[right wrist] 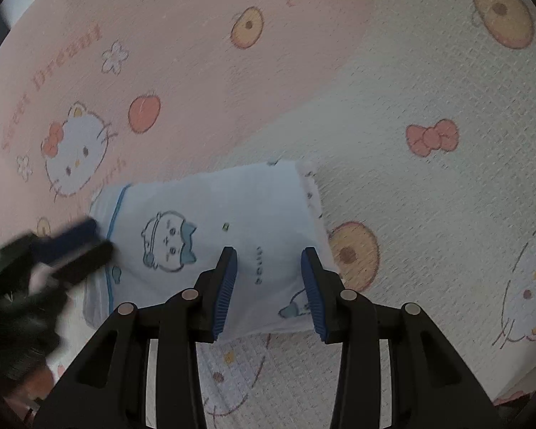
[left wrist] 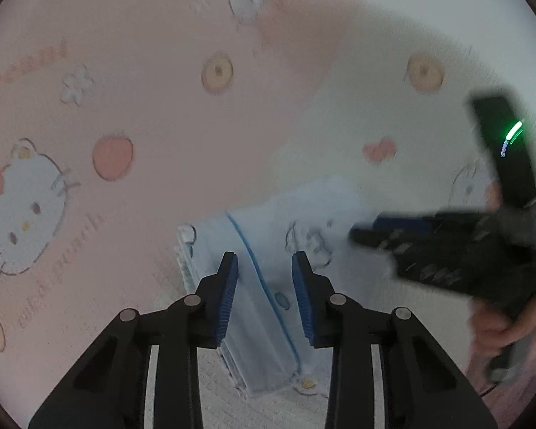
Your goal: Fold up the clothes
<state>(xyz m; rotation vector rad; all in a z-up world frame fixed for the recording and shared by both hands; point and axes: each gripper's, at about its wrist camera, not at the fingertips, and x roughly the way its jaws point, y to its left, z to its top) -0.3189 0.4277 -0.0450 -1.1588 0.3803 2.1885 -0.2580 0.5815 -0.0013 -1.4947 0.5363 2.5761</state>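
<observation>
On a cartoon-print bedsheet (right wrist: 411, 71), a folded pale-blue garment (right wrist: 214, 221) lies flat, long axis running left to right. Left tool (left wrist: 264, 261) straddles its blue-striped end, right tool (right wrist: 268, 257) its near edge; both gape, pads gripping nothing. Neither path looks blocked.

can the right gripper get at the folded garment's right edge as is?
Probably yes. The right gripper hangs open just above the garment; its right edge lies bare, and the left gripper is at the far side.
</observation>
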